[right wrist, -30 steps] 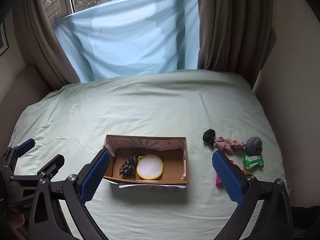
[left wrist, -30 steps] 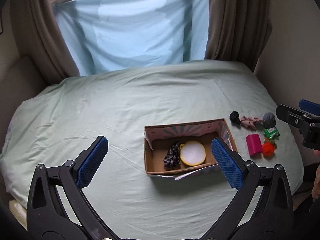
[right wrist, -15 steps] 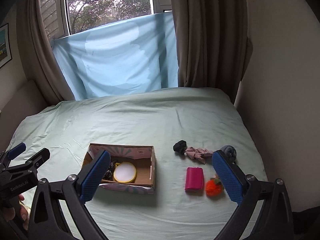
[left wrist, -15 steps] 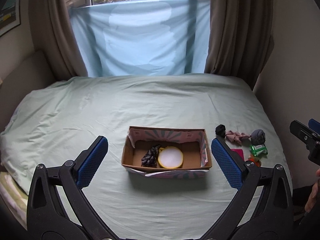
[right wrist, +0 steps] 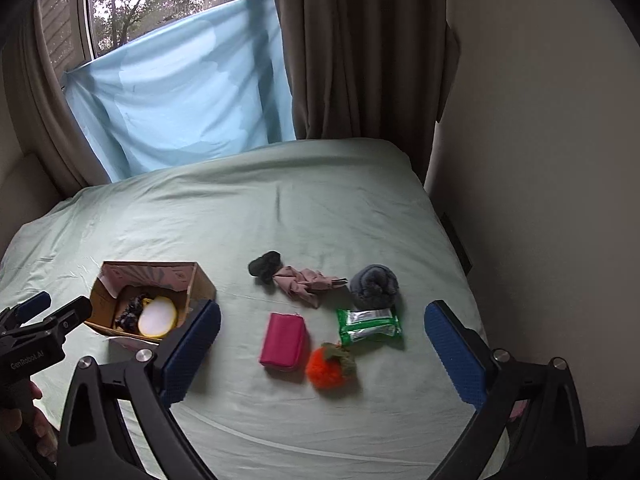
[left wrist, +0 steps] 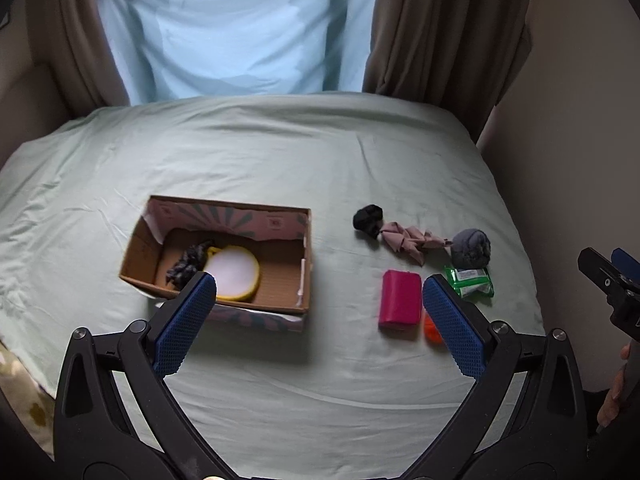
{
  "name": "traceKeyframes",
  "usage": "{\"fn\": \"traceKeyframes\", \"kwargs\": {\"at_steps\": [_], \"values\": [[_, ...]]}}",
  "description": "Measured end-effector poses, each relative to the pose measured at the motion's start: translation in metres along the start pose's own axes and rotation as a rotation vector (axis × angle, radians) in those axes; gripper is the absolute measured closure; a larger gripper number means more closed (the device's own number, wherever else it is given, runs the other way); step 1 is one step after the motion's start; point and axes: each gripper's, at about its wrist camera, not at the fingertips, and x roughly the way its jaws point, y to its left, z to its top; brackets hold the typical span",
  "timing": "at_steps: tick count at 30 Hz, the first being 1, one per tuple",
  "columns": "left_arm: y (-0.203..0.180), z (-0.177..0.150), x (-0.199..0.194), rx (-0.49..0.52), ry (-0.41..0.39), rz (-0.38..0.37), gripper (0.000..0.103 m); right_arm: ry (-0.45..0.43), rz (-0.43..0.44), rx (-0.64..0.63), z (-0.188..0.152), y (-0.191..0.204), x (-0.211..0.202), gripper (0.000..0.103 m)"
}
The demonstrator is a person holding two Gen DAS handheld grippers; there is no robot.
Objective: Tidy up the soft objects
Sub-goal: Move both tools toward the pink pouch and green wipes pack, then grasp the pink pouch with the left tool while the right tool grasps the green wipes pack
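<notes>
Hovering over the pale green bedsheet (right wrist: 320,208), both grippers empty, jaws spread wide. Left gripper (left wrist: 320,316) sits above the gap between the open cardboard box with pink patterned inner flaps (left wrist: 224,216) and the loose pile. Right gripper (right wrist: 322,348) frames the pile itself.

Box contents: round yellow-rimmed white pad (left wrist: 234,272) and a dark crumpled fabric piece (left wrist: 188,262) touching its left edge.

Loose on the sheet, right of the box, back row: black fabric ball (right wrist: 264,266) touching a dusty-pink bunched cloth (right wrist: 304,282), then a grey rolled knit bundle (right wrist: 374,284) just beside it. Front row: magenta rectangular zip pouch (right wrist: 284,340), green-and-white plastic tissue packet (right wrist: 368,324) touching the grey bundle's near side, orange fluffy plush fruit with green leaves (right wrist: 330,366) between pouch and packet, nearest the camera.

Blue sheet (right wrist: 180,92) over the window, brown curtains (right wrist: 360,48) at the sides. Part of a hand (right wrist: 24,416) shows under the left gripper's handle.
</notes>
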Motion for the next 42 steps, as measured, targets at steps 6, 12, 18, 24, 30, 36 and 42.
{"fn": "traceKeyframes", "kwargs": {"at_steps": [6,12,18,24,30,36,42], "values": [[-0.051,-0.015,0.071,0.026,0.076,-0.022,0.000,0.059,0.001,0.021,-0.012,-0.046,0.063,0.001],[-0.092,-0.031,0.148,0.064,0.155,-0.061,0.000,0.127,0.000,0.160,-0.030,-0.074,0.130,0.001],[-0.119,-0.044,0.224,0.123,0.222,-0.084,0.000,0.229,-0.006,0.356,-0.052,-0.091,0.197,0.001],[-0.137,-0.053,0.279,0.149,0.297,-0.112,0.001,0.324,-0.031,0.534,-0.068,-0.103,0.251,0.001],[-0.143,-0.065,0.318,0.151,0.375,-0.099,0.001,0.403,-0.063,0.679,-0.084,-0.110,0.283,0.005],[-0.145,-0.072,0.339,0.146,0.428,-0.104,0.007,0.425,-0.069,0.760,-0.087,-0.117,0.299,0.005],[-0.154,-0.080,0.358,0.176,0.488,-0.092,0.032,0.439,-0.103,0.784,-0.083,-0.122,0.309,0.020]]}}
